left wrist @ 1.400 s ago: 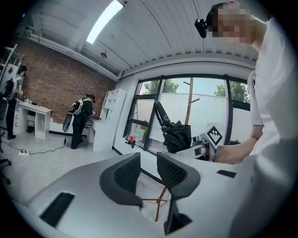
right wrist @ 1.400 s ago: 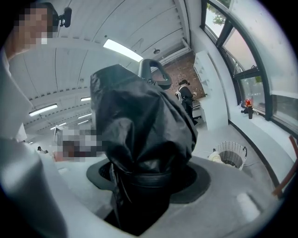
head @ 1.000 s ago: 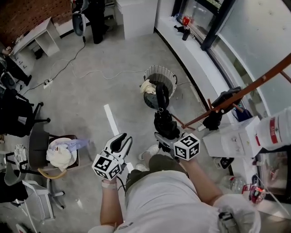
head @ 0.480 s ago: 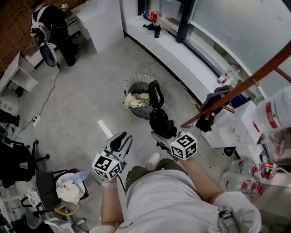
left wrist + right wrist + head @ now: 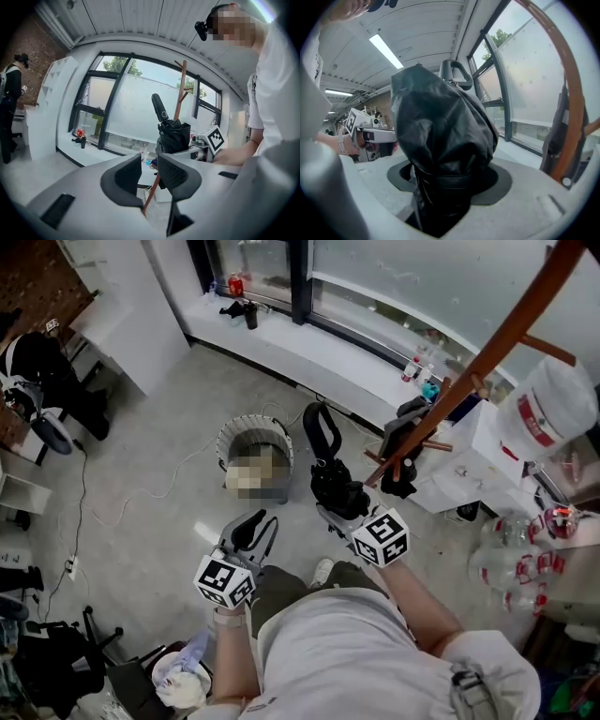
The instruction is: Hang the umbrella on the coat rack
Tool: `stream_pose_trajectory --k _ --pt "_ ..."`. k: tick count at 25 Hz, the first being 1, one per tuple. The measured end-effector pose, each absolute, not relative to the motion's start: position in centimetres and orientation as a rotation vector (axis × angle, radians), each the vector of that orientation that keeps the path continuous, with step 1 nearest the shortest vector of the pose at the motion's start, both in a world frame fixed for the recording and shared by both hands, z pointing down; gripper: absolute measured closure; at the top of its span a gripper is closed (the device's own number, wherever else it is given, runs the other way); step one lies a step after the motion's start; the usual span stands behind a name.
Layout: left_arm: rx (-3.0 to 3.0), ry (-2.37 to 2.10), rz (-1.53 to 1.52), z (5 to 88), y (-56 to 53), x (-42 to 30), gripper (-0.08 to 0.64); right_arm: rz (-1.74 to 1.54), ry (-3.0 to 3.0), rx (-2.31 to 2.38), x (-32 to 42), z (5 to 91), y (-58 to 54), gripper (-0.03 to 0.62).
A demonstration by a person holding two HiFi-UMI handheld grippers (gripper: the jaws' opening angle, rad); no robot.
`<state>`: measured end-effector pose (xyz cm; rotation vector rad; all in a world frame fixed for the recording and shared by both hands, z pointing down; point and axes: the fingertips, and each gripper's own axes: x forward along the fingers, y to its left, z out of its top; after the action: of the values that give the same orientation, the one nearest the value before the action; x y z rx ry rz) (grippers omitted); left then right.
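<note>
So, the right gripper [image 5: 336,512] is clamped on the folded umbrella [image 5: 333,486], held up near the rack [image 5: 487,352] on the right. The left gripper [image 5: 249,531] has its jaws apart and empty. Hanging isn't done yet.

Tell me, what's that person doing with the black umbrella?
A person holds a gripper in each hand. The right gripper is shut on the folded umbrella, with the handle end sticking out ahead. The left gripper is open and holds nothing. The brown coat rack stands close by, to the right in the head view. The umbrella isn't hung on it yet.
</note>
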<state>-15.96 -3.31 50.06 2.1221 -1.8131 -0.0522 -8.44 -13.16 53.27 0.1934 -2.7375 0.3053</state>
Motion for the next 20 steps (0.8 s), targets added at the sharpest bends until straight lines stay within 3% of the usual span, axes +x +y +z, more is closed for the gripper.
stream_pose_trajectory --k 20 --pt "2.619 -1.046 0.087 49.2 -13.6 -14.3 0.466 0.242 -2.58 1.12 -1.3 50.3 -18.0 0.308"
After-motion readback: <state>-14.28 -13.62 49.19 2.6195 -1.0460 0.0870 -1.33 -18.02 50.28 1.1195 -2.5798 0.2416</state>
